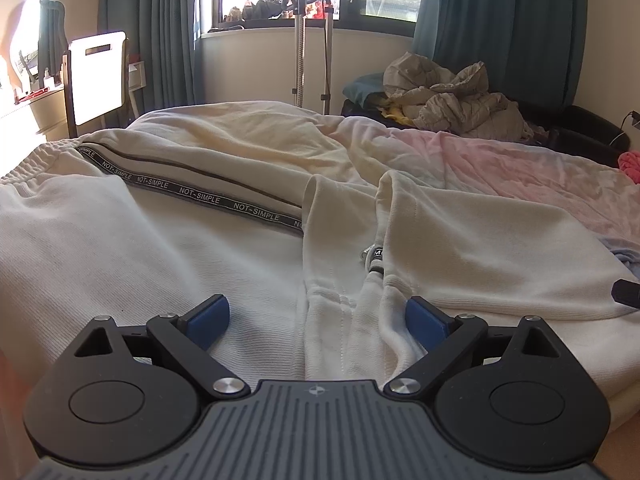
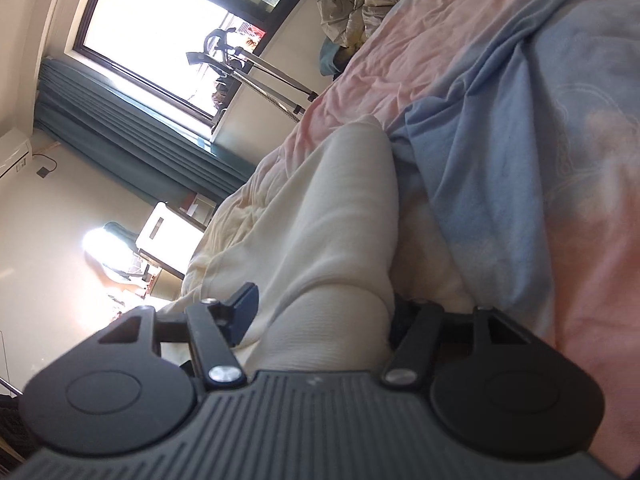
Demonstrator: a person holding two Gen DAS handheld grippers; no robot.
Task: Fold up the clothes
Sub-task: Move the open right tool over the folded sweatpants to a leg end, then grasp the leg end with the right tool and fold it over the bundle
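Note:
Cream sweatpants point(image 1: 224, 160) with a black NOT-SIMPLE side stripe point(image 1: 200, 196) lie spread across the bed. My left gripper point(image 1: 318, 320) is open low over the pants, its blue pads either side of a bunched fold with a drawstring end point(image 1: 374, 258). In the right wrist view, rolled sideways, my right gripper point(image 2: 324, 316) is open around a thick fold of the cream pants point(image 2: 332, 220); one blue pad point(image 2: 246, 312) shows, the other is hidden behind the cloth. The tip of the right gripper shows at the left view's right edge point(image 1: 626, 294).
The bed has a pink and blue sheet point(image 1: 520, 164) point(image 2: 500, 140). A heap of beige bedding point(image 1: 452, 96) lies beyond the bed on the right. A garment steamer stand point(image 1: 300, 40) stands by the window. A chair point(image 1: 96, 76) stands at the far left.

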